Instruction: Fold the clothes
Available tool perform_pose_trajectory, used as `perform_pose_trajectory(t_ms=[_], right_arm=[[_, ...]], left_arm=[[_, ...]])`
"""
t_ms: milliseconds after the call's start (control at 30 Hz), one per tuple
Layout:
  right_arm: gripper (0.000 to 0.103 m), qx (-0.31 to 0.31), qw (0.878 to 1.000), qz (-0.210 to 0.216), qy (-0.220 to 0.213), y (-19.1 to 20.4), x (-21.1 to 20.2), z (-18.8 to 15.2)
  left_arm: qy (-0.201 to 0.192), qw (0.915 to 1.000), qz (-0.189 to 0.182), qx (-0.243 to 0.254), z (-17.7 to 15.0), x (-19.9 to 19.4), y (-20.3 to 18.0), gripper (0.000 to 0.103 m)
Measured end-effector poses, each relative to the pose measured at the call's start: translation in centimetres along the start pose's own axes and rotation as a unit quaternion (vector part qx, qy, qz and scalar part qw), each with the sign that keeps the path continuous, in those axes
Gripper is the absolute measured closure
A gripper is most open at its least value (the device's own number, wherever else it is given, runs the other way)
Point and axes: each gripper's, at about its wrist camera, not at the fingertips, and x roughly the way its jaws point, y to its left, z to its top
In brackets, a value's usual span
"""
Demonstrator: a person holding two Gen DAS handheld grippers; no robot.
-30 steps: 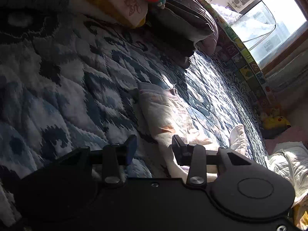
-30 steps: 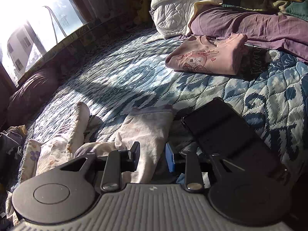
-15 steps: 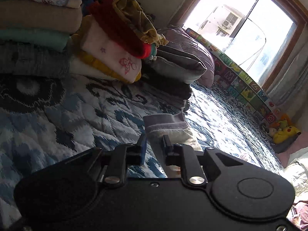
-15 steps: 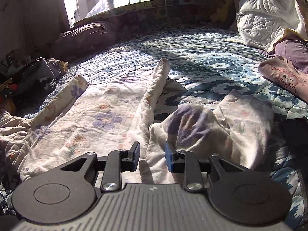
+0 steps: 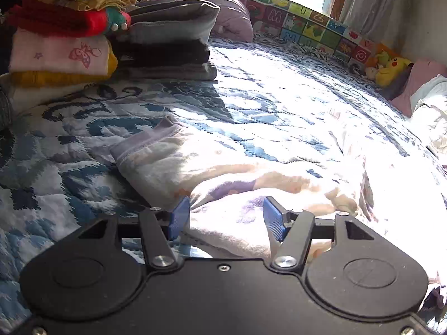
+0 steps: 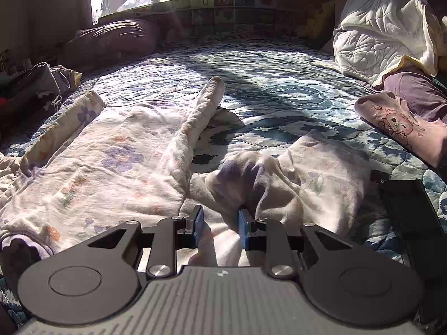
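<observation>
The left hand-held gripper (image 5: 225, 214) hovers low over the bed with its blue pads spread wide, nothing between them but bunched cloth lying underneath. The right hand-held gripper (image 6: 218, 225) is narrower, partly open, its pads standing either side of a fold of the same cloth; I cannot tell whether they pinch it. That cloth is the floral pajama garment (image 6: 111, 162), pale with purple flowers, spread across the near half of the bed quilt (image 6: 251, 64); one long sleeve or leg (image 6: 201, 111) ridges up toward the middle, and a cuffed end (image 5: 145, 145) points toward the left edge. Beyond it the blue patterned quilt lies bare up to the alphabet mat (image 5: 307, 25) under the window. At the left edge sit folded clothes stacks (image 5: 117, 42). Toward the right edge are a pink printed top (image 6: 399, 122) and a white quilted blanket (image 6: 380, 36)
</observation>
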Motion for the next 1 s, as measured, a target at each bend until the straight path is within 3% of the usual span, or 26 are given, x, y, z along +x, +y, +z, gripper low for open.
perform_pose_trajectory(t_ms=[67, 167, 300, 400, 500, 667, 800, 867, 967, 1000], right_arm=[[0.083, 0.020, 1.000, 0.011, -0.013, -1.0, -0.9, -0.1], [0.070, 0.045, 0.997, 0.032, -0.049, -2.1, -3.4, -0.2], [0.065, 0.110, 0.990, -0.005, -0.086, -5.8, -4.8, 0.4], [0.061, 0.152, 0.984, -0.045, -0.084, -8.9, -3.6, 1.7], [0.053, 0.177, 0.981, -0.058, -0.060, -11.1, -1.7, 2.8], [0.052, 0.149, 0.985, -0.056, -0.062, -11.2, -0.3, 4.4], [0.052, 0.122, 0.990, -0.010, -0.070, -8.9, 0.2, 7.5], [0.047, 0.107, 0.992, 0.025, -0.063, -7.3, 1.1, 9.3], [0.033, 0.098, 0.990, 0.098, -0.017, -4.1, 3.9, 12.4], [0.032, 0.096, 0.988, 0.117, 0.018, -2.9, 5.7, 13.4]], left_arm=[[-0.019, 0.9995, 0.009, 0.023, -0.2, -0.4, -1.0, 0.044], [-0.024, 0.9996, -0.005, 0.012, -0.7, -0.9, -1.1, 0.044], [-0.032, 0.9994, -0.016, -0.003, -1.7, -2.3, -0.9, 0.044], [-0.024, 0.9992, -0.015, -0.028, -2.8, -2.1, -0.3, 0.044], [-0.029, 0.9995, -0.003, -0.013, -3.0, -2.5, -1.1, 0.043], [-0.032, 0.9991, -0.011, -0.025, -3.1, -3.1, -0.8, 0.044], [-0.048, 0.9970, -0.062, -0.003, -0.7, -3.7, -2.6, 0.044], [-0.046, 0.9936, -0.103, 0.012, 1.7, -3.0, -4.5, 0.044], [-0.025, 0.9865, -0.159, 0.028, 5.3, -0.5, -7.8, 0.039], [-0.017, 0.9840, -0.174, 0.034, 6.5, 0.4, -8.9, 0.039]])
